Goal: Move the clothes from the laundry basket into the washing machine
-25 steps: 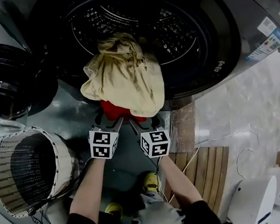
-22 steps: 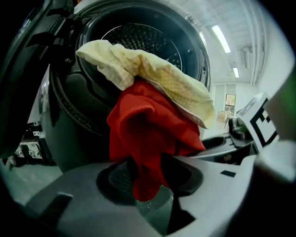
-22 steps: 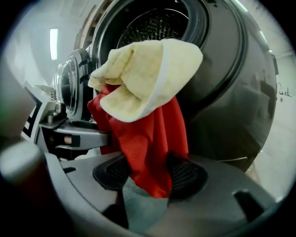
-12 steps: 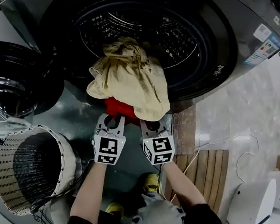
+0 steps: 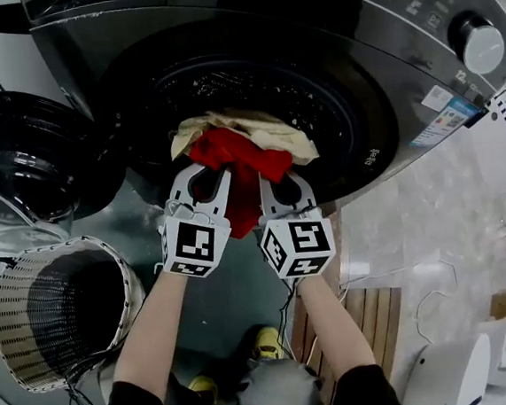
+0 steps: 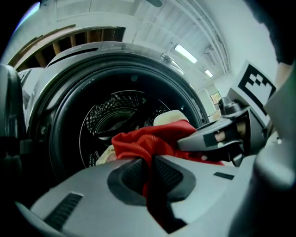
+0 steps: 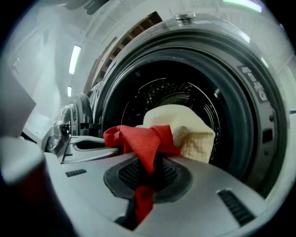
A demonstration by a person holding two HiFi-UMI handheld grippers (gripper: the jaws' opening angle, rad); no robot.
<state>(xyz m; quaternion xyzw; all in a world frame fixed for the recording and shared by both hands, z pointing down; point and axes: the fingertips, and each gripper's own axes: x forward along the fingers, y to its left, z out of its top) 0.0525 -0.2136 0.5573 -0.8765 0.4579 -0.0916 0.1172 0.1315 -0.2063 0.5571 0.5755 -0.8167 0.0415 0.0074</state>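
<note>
A red mesh garment (image 5: 235,159) hangs at the mouth of the washing machine drum (image 5: 313,84). It is bunched against a cream garment (image 5: 268,131) that lies on the drum's lip. My left gripper (image 5: 204,157) and right gripper (image 5: 277,175) point level at the opening, side by side. Both have just closed and are shut on the red garment. In the left gripper view, red cloth (image 6: 148,141) runs down between the pads (image 6: 134,173). In the right gripper view, the red cloth (image 7: 143,141) is pinched the same way, with the cream garment (image 7: 185,129) behind it.
The washer's round door (image 5: 18,166) stands open at the left. A woven laundry basket (image 5: 5,310) sits on the floor at the lower left, dark inside. A wooden mat (image 5: 371,319), a loose cable (image 5: 420,270) and a white appliance (image 5: 448,374) lie to the right.
Both grippers closed on the red garment and rose with it from below the door opening to the drum mouth. The cream garment moved up and back onto the drum's lip.
</note>
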